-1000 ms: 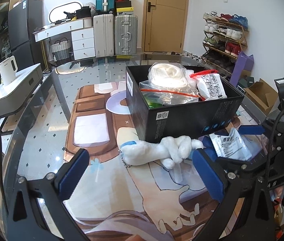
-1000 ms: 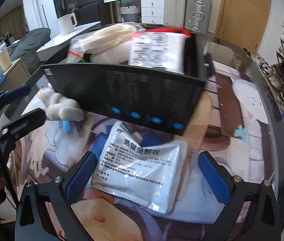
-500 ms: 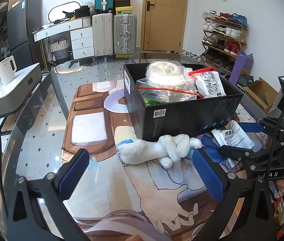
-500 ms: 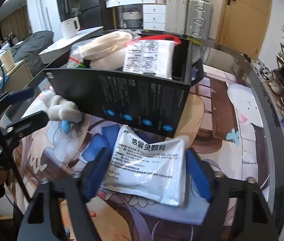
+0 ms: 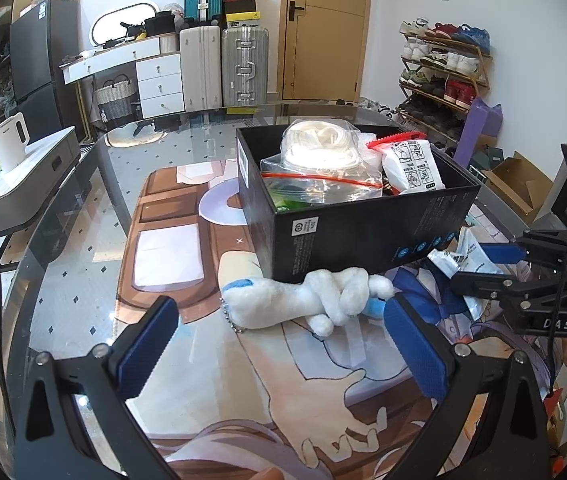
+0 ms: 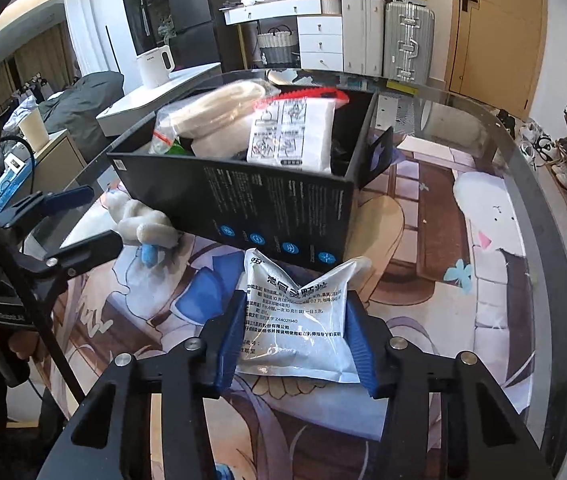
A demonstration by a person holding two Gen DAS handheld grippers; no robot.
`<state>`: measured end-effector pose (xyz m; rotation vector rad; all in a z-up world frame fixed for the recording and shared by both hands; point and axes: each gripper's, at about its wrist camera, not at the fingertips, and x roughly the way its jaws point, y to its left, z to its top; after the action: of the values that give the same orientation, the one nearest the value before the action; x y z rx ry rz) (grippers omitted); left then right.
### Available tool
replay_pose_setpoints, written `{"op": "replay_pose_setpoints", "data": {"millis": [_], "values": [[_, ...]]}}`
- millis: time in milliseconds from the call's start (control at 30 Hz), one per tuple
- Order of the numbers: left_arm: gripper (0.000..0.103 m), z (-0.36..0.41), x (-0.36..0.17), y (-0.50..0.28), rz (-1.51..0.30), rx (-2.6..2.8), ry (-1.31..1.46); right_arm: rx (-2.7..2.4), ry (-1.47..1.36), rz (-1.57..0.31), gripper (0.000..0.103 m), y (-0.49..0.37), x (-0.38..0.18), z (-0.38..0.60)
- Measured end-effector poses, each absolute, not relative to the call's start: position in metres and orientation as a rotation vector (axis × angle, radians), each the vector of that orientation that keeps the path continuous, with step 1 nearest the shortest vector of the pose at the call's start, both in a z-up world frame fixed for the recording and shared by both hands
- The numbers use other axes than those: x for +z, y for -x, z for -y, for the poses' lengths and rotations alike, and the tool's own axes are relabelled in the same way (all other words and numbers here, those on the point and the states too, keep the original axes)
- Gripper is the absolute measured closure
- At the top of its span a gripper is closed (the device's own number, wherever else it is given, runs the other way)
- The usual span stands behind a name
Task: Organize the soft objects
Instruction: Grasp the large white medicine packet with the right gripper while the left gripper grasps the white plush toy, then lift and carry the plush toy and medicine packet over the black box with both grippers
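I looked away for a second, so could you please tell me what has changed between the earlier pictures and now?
The right hand-held gripper has closed from wide open onto the white medicine pouch, which now buckles between its fingers. The left hand-held gripper stays open, short of the white plush toy. The toy and the black box have not moved.

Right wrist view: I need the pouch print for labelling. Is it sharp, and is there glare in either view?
Right wrist view: pouch print mostly sharp, smeared where it buckles near the top; straight lines bow at the edges. Left wrist view: glare whitens the bag in the box.
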<state>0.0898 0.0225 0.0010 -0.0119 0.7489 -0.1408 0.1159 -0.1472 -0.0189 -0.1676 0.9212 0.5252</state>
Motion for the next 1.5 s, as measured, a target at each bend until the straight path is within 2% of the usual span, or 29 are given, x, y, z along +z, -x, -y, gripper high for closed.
{"op": "replay_pose_setpoints", "data": {"millis": [867,900,1033,1100,1500], "values": [[0.001,0.000,-0.010,-0.121,-0.865,-0.183,0.012,0.529,0.152,-0.920,0.055,-0.113,-0.015,0.156],[0.003,0.000,-0.010,-0.121,-0.866,-0.188,0.020,0.529,0.152,-0.920,0.055,-0.114,-0.015,0.157],[0.023,-0.005,-0.011,-0.120,-0.870,-0.195,0.041,0.532,0.155,-0.916,0.055,-0.113,-0.014,0.158],[0.026,-0.007,-0.010,-0.118,-0.862,-0.210,0.046,0.532,0.154,-0.914,0.055,-0.113,-0.014,0.158],[0.028,-0.007,-0.006,-0.103,-0.830,-0.217,0.047,0.539,0.157,-0.899,0.055,-0.110,-0.007,0.159]]}}
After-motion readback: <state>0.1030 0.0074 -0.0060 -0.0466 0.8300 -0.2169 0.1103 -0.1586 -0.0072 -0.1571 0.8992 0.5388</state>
